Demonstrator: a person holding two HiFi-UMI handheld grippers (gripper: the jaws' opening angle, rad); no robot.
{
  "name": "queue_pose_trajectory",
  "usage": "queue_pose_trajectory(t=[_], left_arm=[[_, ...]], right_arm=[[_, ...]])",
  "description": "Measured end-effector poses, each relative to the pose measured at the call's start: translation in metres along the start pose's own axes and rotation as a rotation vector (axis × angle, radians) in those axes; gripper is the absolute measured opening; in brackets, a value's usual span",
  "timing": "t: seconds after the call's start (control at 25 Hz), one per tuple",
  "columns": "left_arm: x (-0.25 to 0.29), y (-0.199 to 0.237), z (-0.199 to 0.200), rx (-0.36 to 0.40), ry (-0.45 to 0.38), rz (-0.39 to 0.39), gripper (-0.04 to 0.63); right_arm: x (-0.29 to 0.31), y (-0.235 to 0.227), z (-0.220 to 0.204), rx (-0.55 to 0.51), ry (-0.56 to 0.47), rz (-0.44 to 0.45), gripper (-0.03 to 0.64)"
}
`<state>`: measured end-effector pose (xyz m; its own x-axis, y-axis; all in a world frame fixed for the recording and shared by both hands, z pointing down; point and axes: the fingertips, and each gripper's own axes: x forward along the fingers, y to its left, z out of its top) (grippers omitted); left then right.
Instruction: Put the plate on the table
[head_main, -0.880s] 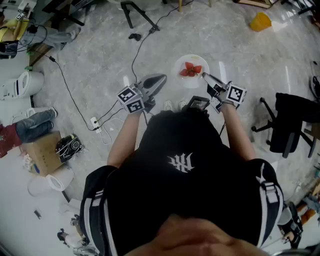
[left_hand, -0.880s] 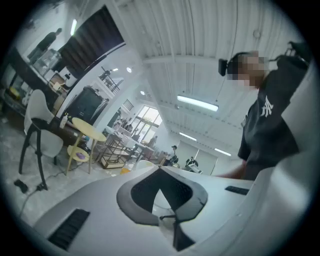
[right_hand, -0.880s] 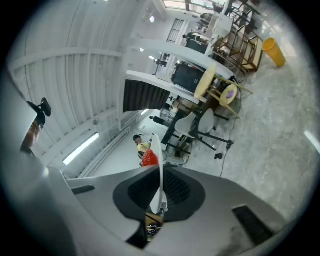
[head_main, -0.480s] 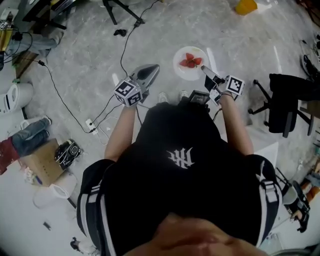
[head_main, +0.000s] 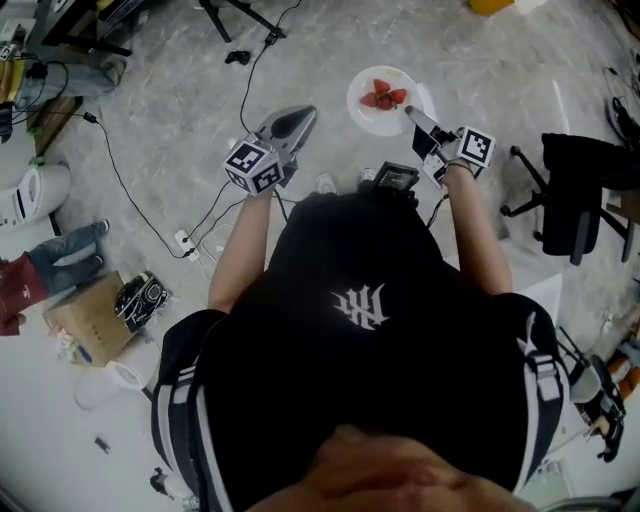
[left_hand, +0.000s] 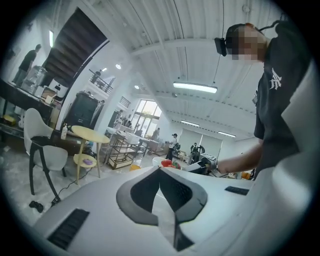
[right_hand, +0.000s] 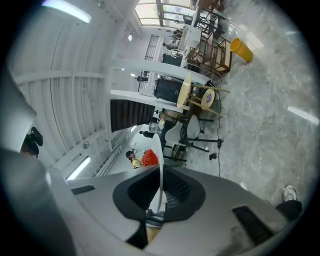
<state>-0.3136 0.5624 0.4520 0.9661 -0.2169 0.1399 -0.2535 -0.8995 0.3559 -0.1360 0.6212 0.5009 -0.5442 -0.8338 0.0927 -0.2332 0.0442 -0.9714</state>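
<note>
A white plate (head_main: 381, 100) with red strawberries (head_main: 384, 97) is held above the grey marble floor, in front of the person. My right gripper (head_main: 411, 114) is shut on its right rim. In the right gripper view the plate (right_hand: 159, 165) runs edge-on between the dark pads (right_hand: 175, 187), and the strawberries (right_hand: 149, 158) show just past them. My left gripper (head_main: 304, 114) hangs left of the plate, apart from it, its jaws shut with nothing between them. In the left gripper view (left_hand: 160, 169) the tips meet, and the plate (left_hand: 159, 162) peeks out behind them.
A yellow bucket (head_main: 490, 6) lies on the floor ahead. A black office chair (head_main: 575, 190) stands to the right, and cables (head_main: 130, 190) cross the floor on the left by a cardboard box (head_main: 85, 320). A round yellow table (left_hand: 90, 134) and a white chair (left_hand: 42, 145) stand at the left.
Both grippers and the plate sit higher in the head view. The floor items have slid and the yellow bucket is nearly out at the top. The right gripper keeps its hold on the plate.
</note>
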Motion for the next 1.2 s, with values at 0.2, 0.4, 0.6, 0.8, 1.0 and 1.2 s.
queue_pose_trajectory(t=[0.2, 0.4, 0.6, 0.8, 1.0, 1.2], left_arm=[[0.011, -0.004, 0.001, 0.003, -0.002, -0.001, 0.011], [0.023, -0.004, -0.002, 0.006, 0.012, 0.006, 0.011], [0.043, 0.002, -0.003, 0.003, 0.020, 0.023, 0.011], [0.069, 0.000, -0.003, 0.001, 0.036, 0.036, 0.011], [0.090, 0.000, -0.003, 0.009, 0.048, 0.054, 0.011], [0.098, -0.002, -0.002, 0.011, 0.051, 0.044, 0.011]], right_arm=[[-0.004, -0.003, 0.005, 0.009, 0.006, 0.012, 0.009], [-0.007, -0.003, 0.014, 0.017, 0.007, 0.028, 0.008], [-0.016, -0.010, 0.033, 0.023, -0.002, 0.031, 0.008], [-0.030, -0.022, 0.059, 0.057, -0.015, 0.030, 0.009], [-0.035, -0.038, 0.081, 0.073, -0.002, 0.016, 0.008], [-0.038, -0.041, 0.088, 0.093, -0.013, 0.010, 0.006]])
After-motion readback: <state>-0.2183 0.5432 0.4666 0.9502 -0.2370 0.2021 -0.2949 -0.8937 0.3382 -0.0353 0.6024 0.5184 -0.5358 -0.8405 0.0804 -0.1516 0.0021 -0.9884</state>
